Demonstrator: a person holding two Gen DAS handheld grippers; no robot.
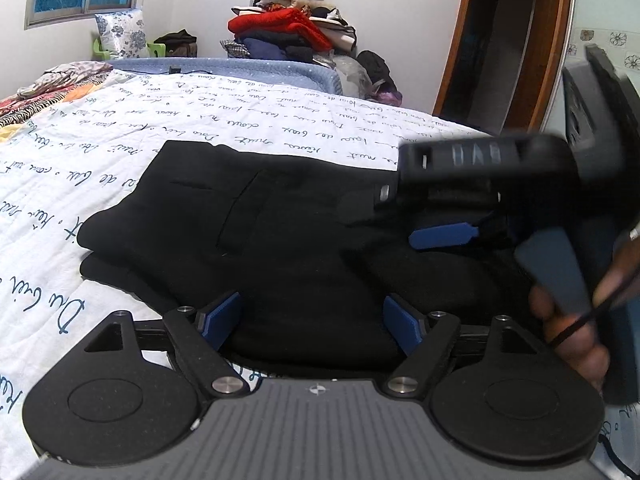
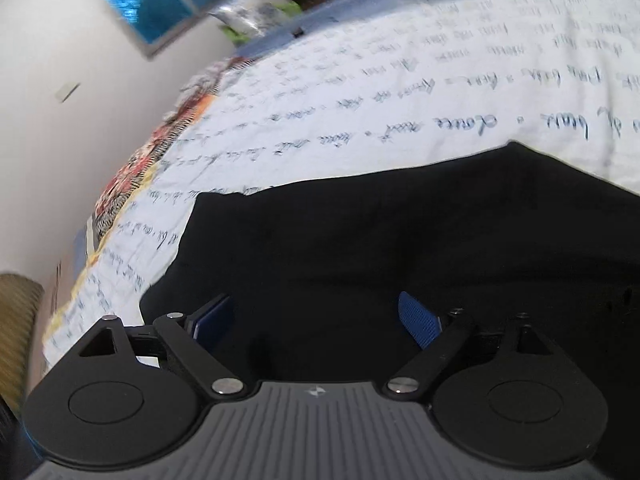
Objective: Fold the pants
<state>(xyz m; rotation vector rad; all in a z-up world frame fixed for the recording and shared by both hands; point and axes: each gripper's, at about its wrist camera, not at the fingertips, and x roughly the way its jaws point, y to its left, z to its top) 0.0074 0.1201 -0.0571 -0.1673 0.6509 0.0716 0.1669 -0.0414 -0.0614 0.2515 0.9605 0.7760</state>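
A white script-printed bedspread (image 1: 280, 120) is carrying the black pants (image 1: 260, 240), lying folded near the front edge. Soft and limp, they want gripping at a doubled edge. Left gripper (image 1: 312, 320) and right gripper (image 2: 316, 320) are hovering with jaws apart.

Matt black cloth pants (image 1: 256, 240) on quilted cotton bedspread (image 1: 120, 152) (blue script print).

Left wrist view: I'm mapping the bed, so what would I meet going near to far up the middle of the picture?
Left claw → black pants → white quilt with handwriting print → blue blanket edge → clothes pile.
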